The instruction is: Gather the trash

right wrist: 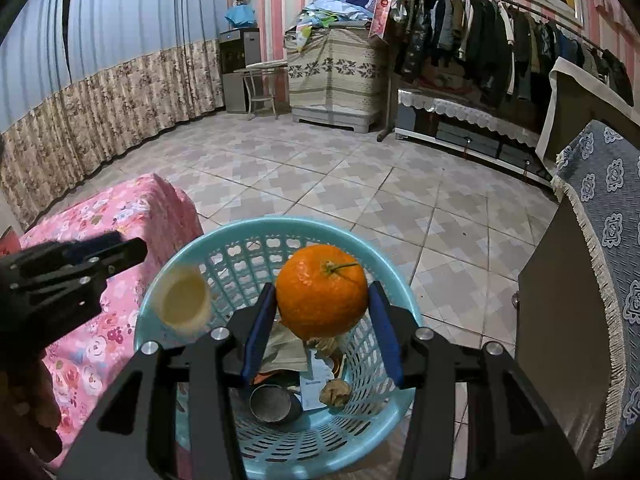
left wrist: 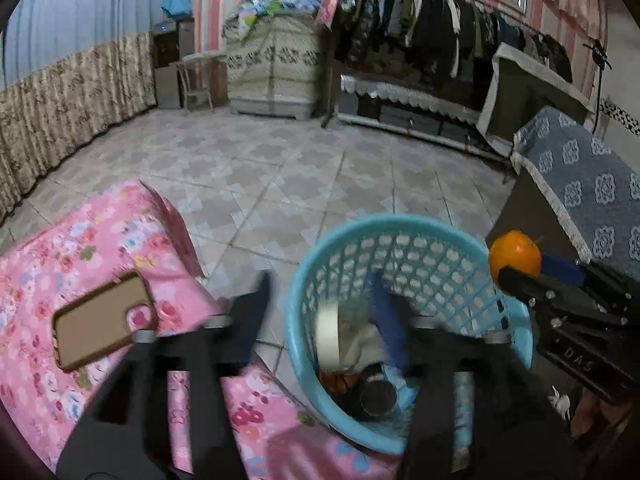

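Right gripper (right wrist: 322,336) pinching mandarin orange (right wrist: 322,291) at widest sides, over blue mesh basket (right wrist: 224,236). Firm, round, waxy; may roll, so grip mid-body, light squeeze. Left gripper (left wrist: 320,308) spread, empty; paper cup (right wrist: 185,300) blurred above basket rim.

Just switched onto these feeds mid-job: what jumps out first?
A bright orange is clamped in the right gripper, right above the blue basket, which already holds scraps. Beside it, a blurred pale cup is in mid-air over the basket's left edge, clear of the open left gripper. A phone lies on the pink flowered bedding.
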The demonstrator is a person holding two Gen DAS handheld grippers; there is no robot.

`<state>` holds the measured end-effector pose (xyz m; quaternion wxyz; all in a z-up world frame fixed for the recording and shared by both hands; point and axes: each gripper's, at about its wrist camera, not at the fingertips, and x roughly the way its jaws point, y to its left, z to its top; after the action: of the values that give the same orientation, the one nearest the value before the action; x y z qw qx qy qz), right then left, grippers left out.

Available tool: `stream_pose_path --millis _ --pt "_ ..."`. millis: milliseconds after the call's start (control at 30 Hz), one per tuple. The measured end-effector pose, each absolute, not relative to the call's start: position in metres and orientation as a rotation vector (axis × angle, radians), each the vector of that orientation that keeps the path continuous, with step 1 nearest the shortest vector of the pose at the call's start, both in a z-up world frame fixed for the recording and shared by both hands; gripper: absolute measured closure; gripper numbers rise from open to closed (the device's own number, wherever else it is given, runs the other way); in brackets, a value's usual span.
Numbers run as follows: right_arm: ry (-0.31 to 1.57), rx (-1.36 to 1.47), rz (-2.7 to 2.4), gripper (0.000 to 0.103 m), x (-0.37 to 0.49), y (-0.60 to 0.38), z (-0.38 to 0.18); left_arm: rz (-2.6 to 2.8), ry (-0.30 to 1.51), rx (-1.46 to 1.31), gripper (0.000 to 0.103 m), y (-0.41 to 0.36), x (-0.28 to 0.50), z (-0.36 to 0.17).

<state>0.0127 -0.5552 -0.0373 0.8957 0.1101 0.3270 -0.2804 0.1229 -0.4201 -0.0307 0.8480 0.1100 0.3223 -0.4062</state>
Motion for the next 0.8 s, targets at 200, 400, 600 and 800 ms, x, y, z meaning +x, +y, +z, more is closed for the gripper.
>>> stream_pose_path --millis 200,400,600,800 --pt "0.677 0.222 -0.571 0.056 0.016 -0.551 -0.037 -0.776 0.602 0.2 0.005 -0.389 0.13 -0.005" --pt "0.688 0.197 -0.545 0.056 0.028 -0.535 -0.041 -0.68 0.553 0.202 0.005 -0.35 0.135 0.008" --pt "0.703 0.189 -0.529 0.055 0.042 -0.526 -0.048 -0.597 0.528 0.192 0.005 -0.313 0.134 0.005" --pt "0.691 0.202 -0.569 0.033 0.049 -0.526 -0.05 -0.553 0.501 0.191 0.005 -0.28 0.126 0.01"
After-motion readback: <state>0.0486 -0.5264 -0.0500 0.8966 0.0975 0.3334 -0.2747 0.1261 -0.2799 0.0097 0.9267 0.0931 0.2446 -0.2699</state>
